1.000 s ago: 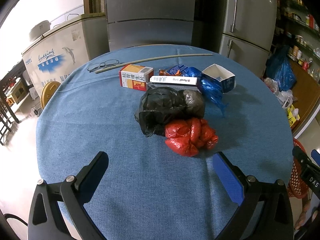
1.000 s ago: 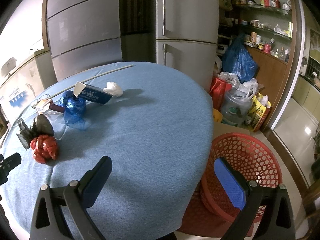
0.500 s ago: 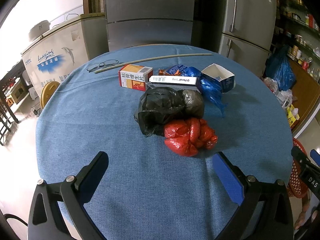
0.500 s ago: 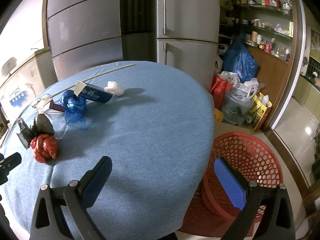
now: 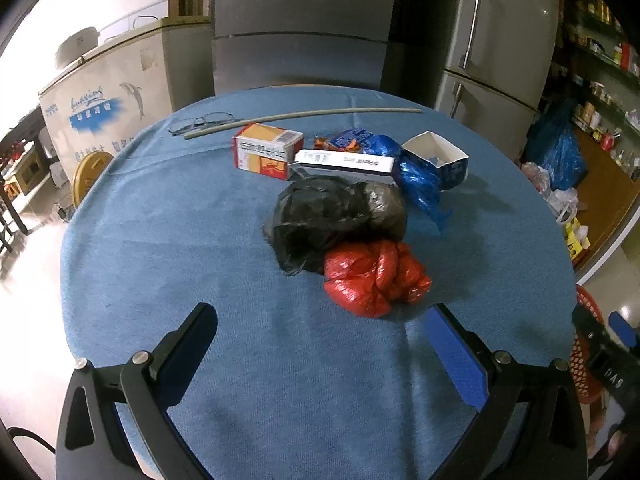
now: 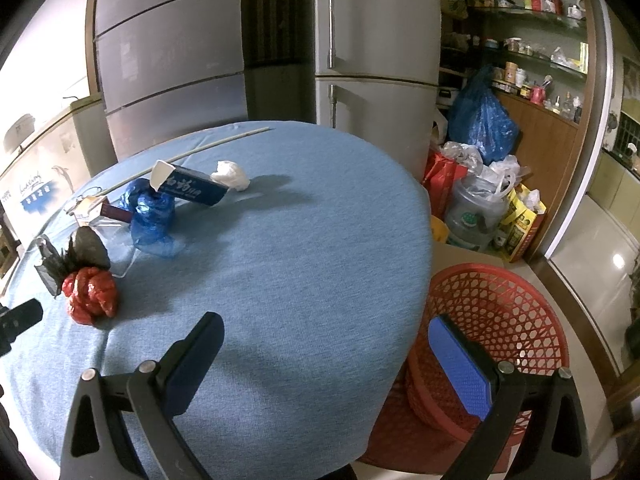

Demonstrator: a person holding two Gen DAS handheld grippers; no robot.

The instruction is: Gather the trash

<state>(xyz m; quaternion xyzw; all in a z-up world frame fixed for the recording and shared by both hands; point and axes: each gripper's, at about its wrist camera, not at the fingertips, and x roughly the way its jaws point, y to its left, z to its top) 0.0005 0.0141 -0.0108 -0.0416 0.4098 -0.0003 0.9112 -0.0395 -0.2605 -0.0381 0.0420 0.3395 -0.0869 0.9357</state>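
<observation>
Trash lies in a cluster on the round blue table: a crumpled red bag, a black bag, a blue plastic bag, an orange-and-white box, a long white box and an open blue-and-white carton. My left gripper is open and empty, just short of the red bag. My right gripper is open and empty over the table's right edge, beside the red mesh basket on the floor. The red bag, the carton and a white paper wad show in the right wrist view.
A thin long stick and eyeglasses lie at the table's far side. Grey fridges stand behind. Bags and a jug crowd the floor at right; a white chest freezer stands at left.
The left gripper has crept slightly closer to the red bag. The right gripper has barely moved. Both stay open.
</observation>
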